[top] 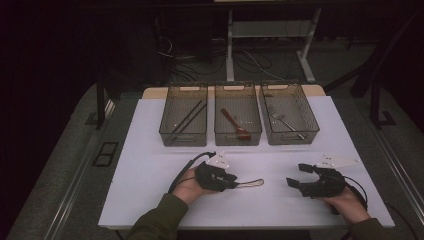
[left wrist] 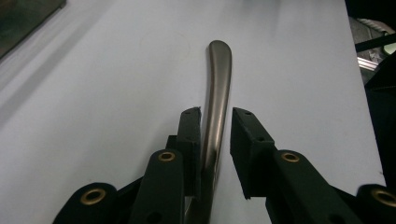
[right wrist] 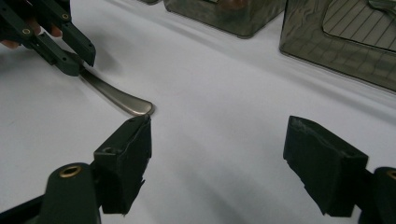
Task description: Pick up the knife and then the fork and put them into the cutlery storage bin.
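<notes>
On the left of the white table (top: pixel 150 165), the left gripper (top: pixel 231 179) lies low over the surface in the person's left hand (top: pixel 187 190), pointing toward the middle. A metal utensil handle (left wrist: pixel 218 93) runs between its jaws and out past them, lying flat on the table with its rounded end toward the right gripper. In the left gripper view one pad touches the handle while the other stands off it with a clear gap, so the jaws are released around it, not clamped. Which kind of utensil it is cannot be told, since its working end is hidden under the gripper.

Behind, across the far part of the table, three clear bins stand in a row: the left bin (top: pixel 184 117) holds dark chopsticks (top: pixel 186 121), the middle bin (top: pixel 237 116) a wooden spoon (top: pixel 236 125), and the right bin (top: pixel 290 115) a metal fork (top: pixel 285 121).

On the right, the right gripper (top: pixel 295 175) rests in the person's right hand (top: pixel 347 202), facing the left one. Its jaws stand wide apart with nothing between them, and the handle's tip lies just beyond one pad.
</notes>
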Demonstrator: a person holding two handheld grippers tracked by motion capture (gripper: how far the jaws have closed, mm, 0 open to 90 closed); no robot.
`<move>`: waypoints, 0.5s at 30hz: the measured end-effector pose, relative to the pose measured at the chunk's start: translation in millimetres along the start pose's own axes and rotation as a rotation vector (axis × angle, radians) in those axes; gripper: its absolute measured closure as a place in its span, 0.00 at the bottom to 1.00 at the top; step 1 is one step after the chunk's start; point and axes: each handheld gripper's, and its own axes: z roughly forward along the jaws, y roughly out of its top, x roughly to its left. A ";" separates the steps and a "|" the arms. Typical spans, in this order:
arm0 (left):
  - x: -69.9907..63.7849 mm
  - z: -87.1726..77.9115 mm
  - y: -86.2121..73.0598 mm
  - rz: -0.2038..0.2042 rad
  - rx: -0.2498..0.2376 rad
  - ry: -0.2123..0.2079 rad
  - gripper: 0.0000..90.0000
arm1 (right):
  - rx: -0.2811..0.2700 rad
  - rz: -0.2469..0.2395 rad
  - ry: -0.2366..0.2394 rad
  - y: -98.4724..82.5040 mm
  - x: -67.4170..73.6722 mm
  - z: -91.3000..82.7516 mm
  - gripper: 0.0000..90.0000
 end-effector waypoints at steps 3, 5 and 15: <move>1.0 2.7 -1.6 0.006 0.018 0.002 0.80 | -0.001 0.000 -0.001 0.0 -0.5 0.0 0.25; 2.3 4.2 -2.5 0.004 0.023 -0.004 0.83 | 0.000 0.000 0.000 -0.2 -0.4 0.1 0.25; 2.6 7.7 -6.7 0.064 0.011 -0.019 0.83 | 0.003 -0.001 0.002 -0.4 -0.1 1.1 0.25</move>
